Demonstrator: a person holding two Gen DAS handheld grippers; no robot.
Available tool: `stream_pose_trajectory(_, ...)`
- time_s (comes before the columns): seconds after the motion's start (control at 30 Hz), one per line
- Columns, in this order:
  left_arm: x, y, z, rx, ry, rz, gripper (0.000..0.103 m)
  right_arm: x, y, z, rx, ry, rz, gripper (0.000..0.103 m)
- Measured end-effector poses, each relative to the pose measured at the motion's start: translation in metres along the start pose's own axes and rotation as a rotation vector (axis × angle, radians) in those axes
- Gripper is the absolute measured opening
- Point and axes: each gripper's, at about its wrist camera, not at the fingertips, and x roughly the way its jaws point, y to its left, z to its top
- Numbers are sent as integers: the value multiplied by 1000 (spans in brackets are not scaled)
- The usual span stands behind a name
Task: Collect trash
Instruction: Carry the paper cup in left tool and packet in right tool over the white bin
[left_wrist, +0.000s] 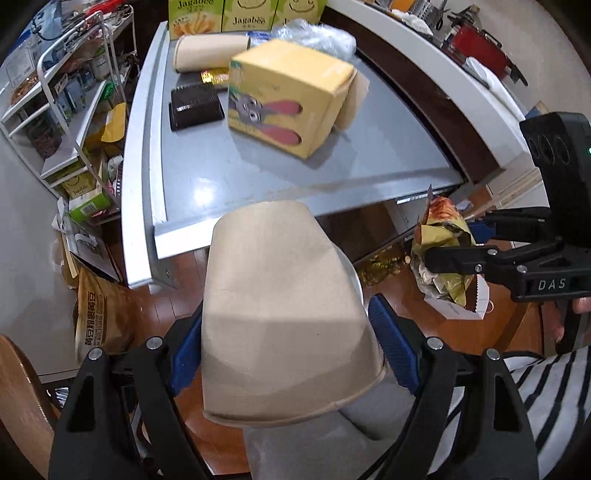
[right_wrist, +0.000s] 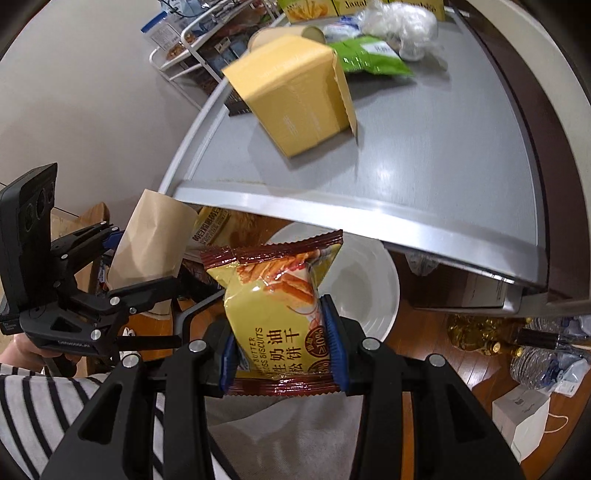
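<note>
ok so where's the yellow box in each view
Left wrist: yellow box upper middle, on the grey table, beyond the held paper cup.
Right wrist: same box upper middle, on the table.
Shared landmark: the table's silver front edge.

Black left gripper (left_wrist: 284, 354) and right gripper (right_wrist: 282, 350), blue ribbed pads, silver screws; black-and-white striped sleeve (left_wrist: 546, 398).

left gripper (left_wrist: 284, 354) clamped wide, right gripper (right_wrist: 282, 347) pinched shut, both angled downward.
</note>
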Motion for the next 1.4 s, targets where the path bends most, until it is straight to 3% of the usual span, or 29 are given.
stream_pose_trajectory(0.53, 43, 3, -9, 17, 95, 32, 83, 41, -11, -4, 41, 64, -45, 39)
stream_pose_trajectory(1.4, 84, -11, -13, 102, 188, 59, 83, 61, -7, 2, 86, 104, -90, 39)
